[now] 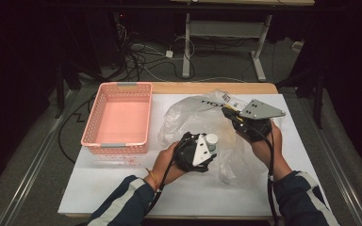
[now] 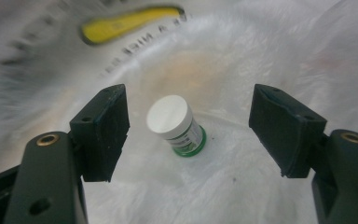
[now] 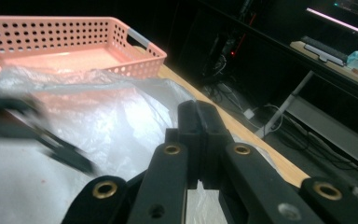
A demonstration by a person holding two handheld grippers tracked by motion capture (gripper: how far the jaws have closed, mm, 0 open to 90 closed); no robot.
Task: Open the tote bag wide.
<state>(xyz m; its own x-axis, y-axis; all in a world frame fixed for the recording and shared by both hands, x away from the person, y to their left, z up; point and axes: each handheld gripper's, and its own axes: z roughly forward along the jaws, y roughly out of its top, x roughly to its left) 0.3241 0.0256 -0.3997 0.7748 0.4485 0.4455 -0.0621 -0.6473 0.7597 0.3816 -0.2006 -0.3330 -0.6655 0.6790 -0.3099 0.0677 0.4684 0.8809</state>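
Note:
A small bottle (image 2: 177, 125) with a white cap and a green label lies inside a clear plastic bag (image 1: 188, 115), and its cap (image 1: 211, 139) is visible from above. My left gripper (image 2: 189, 105) is open inside the bag's mouth, one jaw on each side of the bottle, touching nothing. From above, that left gripper (image 1: 209, 147) sits at the bag's near side. My right gripper (image 3: 200, 119) is shut on the bag's edge (image 3: 98, 116). The high view shows this right gripper (image 1: 227, 112) holding up the bag's far right rim.
An empty pink perforated basket (image 1: 125, 86) stands at the table's back left, its wall (image 3: 135, 65) just beyond the bag. A white sheet (image 1: 122, 188) covers the table. Behind the table's far edge are desk legs (image 1: 186, 47) and cables on the floor.

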